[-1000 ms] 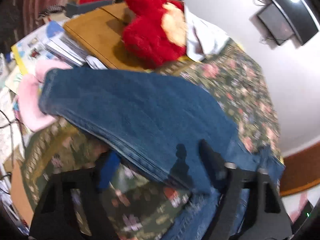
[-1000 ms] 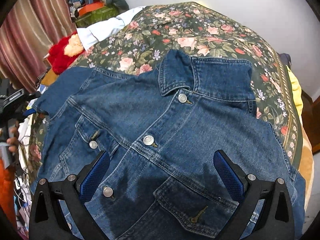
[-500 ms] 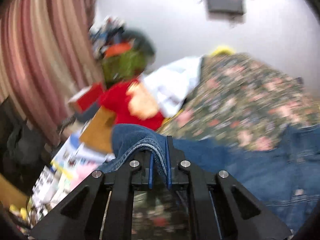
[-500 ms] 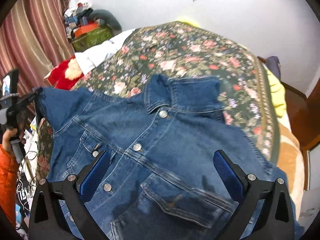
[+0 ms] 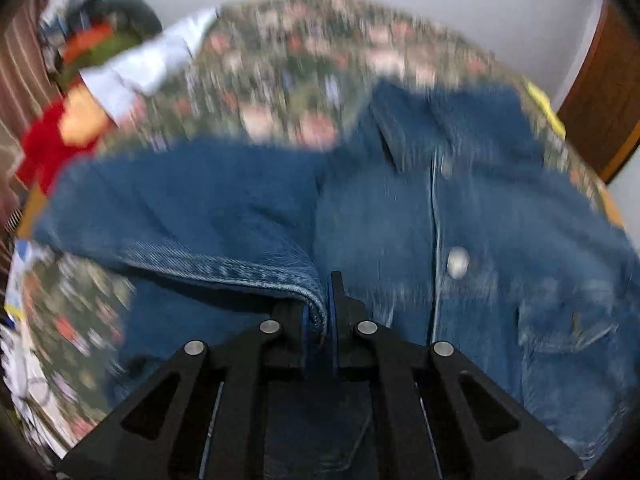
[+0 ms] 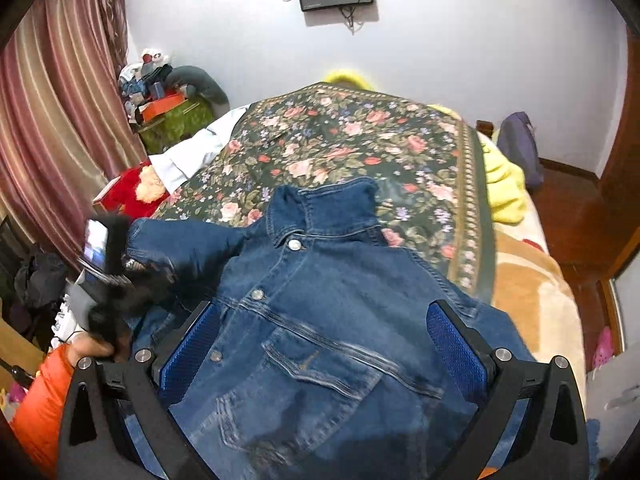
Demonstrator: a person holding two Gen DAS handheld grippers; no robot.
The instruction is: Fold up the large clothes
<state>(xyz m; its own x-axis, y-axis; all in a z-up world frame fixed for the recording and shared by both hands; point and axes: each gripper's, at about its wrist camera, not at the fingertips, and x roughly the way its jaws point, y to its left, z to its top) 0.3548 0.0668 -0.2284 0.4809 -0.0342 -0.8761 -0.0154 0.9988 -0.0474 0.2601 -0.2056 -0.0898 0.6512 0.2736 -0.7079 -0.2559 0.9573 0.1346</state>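
Floral bedspread point(image 6: 352, 148) w/ denim jacket point(image 6: 320, 320) front-up on it. My left gripper point(image 5: 326, 312) pinches the sleeve cuff point(image 5: 280, 280), lifted over jacket; right gripper point(image 6: 320, 356) spread wide above the front, holding nothing.

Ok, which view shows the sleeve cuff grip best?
Left wrist view: the left gripper is shut on the sleeve cuff up close, though blurred. Right wrist view shows that sleeve lifted at far left, the grip itself smeared.

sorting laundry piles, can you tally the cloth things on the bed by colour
blue: 1, the denim jacket
yellow: 1, a blanket
white: 1, a shirt
floral dark green: 1, the bedspread
total: 4
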